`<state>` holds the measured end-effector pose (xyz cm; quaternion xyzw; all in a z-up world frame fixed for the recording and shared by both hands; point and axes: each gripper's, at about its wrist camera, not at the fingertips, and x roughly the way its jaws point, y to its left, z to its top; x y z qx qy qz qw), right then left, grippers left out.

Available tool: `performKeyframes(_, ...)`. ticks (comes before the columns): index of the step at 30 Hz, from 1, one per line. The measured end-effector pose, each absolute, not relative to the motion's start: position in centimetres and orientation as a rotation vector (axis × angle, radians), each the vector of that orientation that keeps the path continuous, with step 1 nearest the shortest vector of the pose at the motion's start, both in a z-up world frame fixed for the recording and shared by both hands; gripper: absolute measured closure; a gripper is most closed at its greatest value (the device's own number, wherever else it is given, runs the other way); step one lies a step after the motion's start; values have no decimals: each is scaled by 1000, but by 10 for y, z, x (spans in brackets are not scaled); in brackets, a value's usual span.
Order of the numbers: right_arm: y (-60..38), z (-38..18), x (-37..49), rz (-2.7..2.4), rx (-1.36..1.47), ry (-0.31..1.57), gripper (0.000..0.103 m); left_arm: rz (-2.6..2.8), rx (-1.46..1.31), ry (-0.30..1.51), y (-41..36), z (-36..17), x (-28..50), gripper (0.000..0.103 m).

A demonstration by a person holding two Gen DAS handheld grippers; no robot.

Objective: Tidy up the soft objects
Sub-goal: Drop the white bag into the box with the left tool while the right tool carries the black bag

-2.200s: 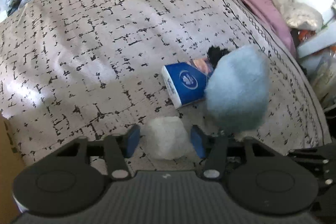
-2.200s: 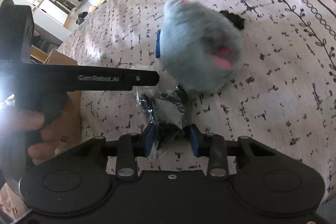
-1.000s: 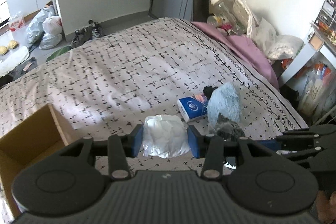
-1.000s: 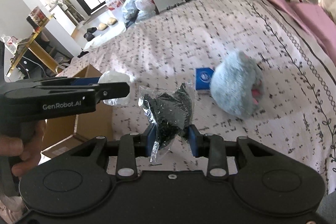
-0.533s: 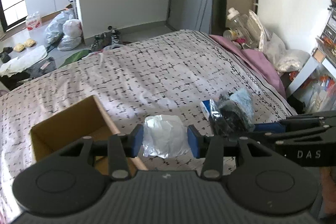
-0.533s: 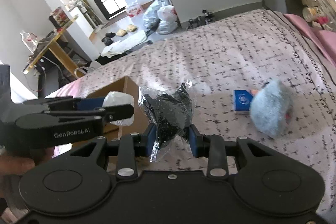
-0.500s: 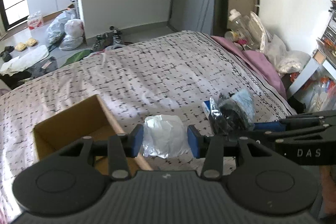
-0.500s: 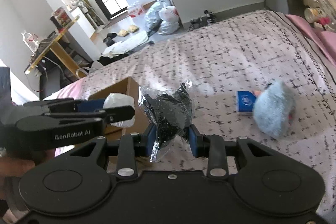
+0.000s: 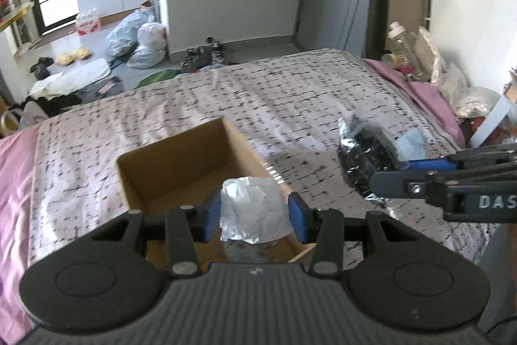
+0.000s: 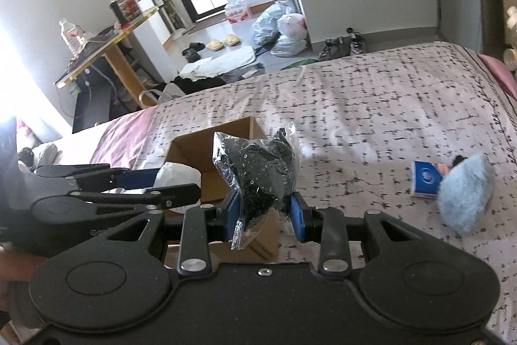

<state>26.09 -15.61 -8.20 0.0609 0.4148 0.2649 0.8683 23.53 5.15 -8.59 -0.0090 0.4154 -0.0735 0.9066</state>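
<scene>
My left gripper (image 9: 255,220) is shut on a white soft bundle (image 9: 253,209) and hangs over the near right corner of an open cardboard box (image 9: 168,160) on the bed. My right gripper (image 10: 263,215) is shut on a clear bag of black cloth (image 10: 258,173), held above the bed just right of the box (image 10: 210,147). In the left wrist view that bag (image 9: 365,157) shows at the right. A light blue plush toy (image 10: 465,193) and a blue tissue pack (image 10: 425,178) lie on the bed at the right.
The patterned bedspread (image 9: 290,92) covers the bed, with a pink sheet (image 9: 16,183) at the left. Bottles and bags (image 9: 416,54) crowd the far right corner. Shoes and plastic bags (image 10: 284,31) lie on the floor beyond the bed.
Both grippers have carried their loads leftward across the bed. The box has come from the left edge to right under the left gripper. The plush and tissue pack have slid off to the right.
</scene>
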Motion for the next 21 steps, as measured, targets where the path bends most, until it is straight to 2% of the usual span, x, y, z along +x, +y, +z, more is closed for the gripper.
performKeyframes(12, -111, -89, 259, 592, 33, 885, 70, -76, -58, 881, 94, -106, 229, 59)
performKeyframes(21, -86, -99, 267, 591, -58, 902, 70, -80, -64, 895, 98, -125, 244, 58)
